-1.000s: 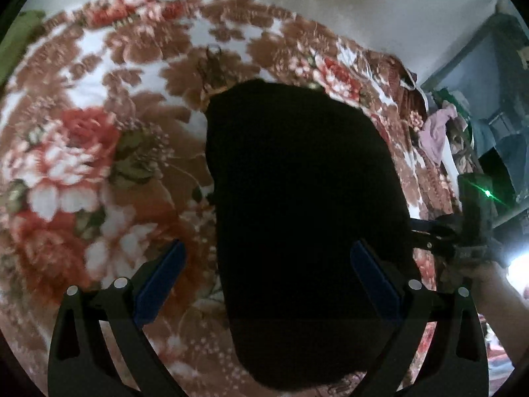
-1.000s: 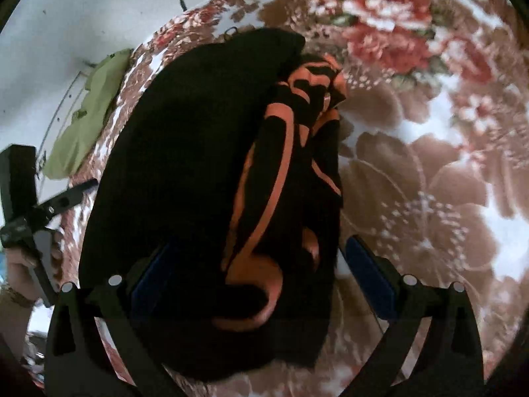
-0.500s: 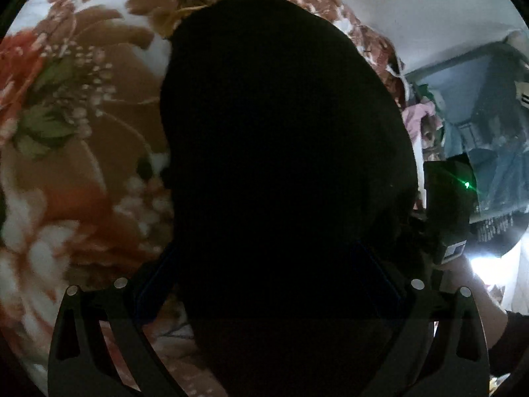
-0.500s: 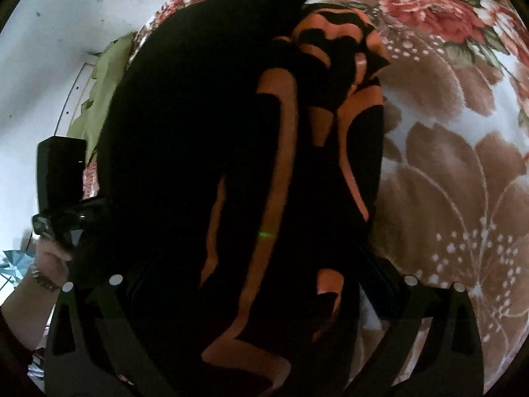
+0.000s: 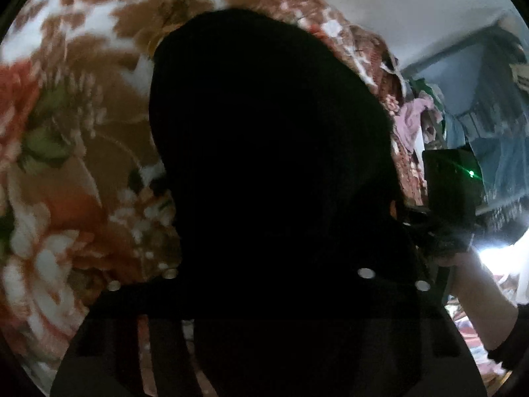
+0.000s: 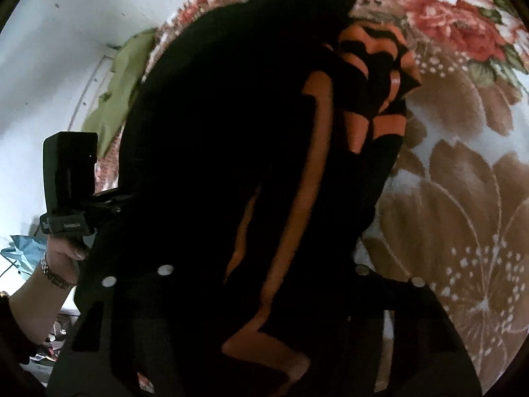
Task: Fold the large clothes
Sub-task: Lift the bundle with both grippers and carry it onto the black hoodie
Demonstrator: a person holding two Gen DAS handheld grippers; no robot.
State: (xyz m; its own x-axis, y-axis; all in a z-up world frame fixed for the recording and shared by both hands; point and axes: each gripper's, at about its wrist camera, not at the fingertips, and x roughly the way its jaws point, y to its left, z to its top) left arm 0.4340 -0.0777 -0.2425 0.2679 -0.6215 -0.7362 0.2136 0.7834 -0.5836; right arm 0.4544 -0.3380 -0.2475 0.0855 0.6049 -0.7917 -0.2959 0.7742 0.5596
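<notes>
A folded black garment (image 5: 264,115) lies on a floral blanket (image 5: 82,132) and fills the middle of both views. In the right wrist view the garment (image 6: 215,115) shows orange stripes (image 6: 317,152) along its right side. My left gripper (image 5: 267,248) is low over its near end, jaws closing, with the dark cloth bunched between them and the pads hidden in it. My right gripper (image 6: 264,248) is likewise closing on the near end of the striped side. Each view shows the other gripper's black housing (image 5: 451,185) (image 6: 71,178) at the garment's edge.
The blanket (image 6: 463,198) spreads bare to the right of the garment. A green cloth (image 6: 122,89) lies by the white wall (image 6: 49,49). Pink clothes (image 5: 413,115) and blue fabric (image 5: 496,152) hang beyond the bed. A hand (image 6: 56,264) with a wristband holds the left gripper.
Both grippers have sunk closer to the garment, which now fills more of each view. Both pairs of jaws have come inward from wide apart onto the cloth.
</notes>
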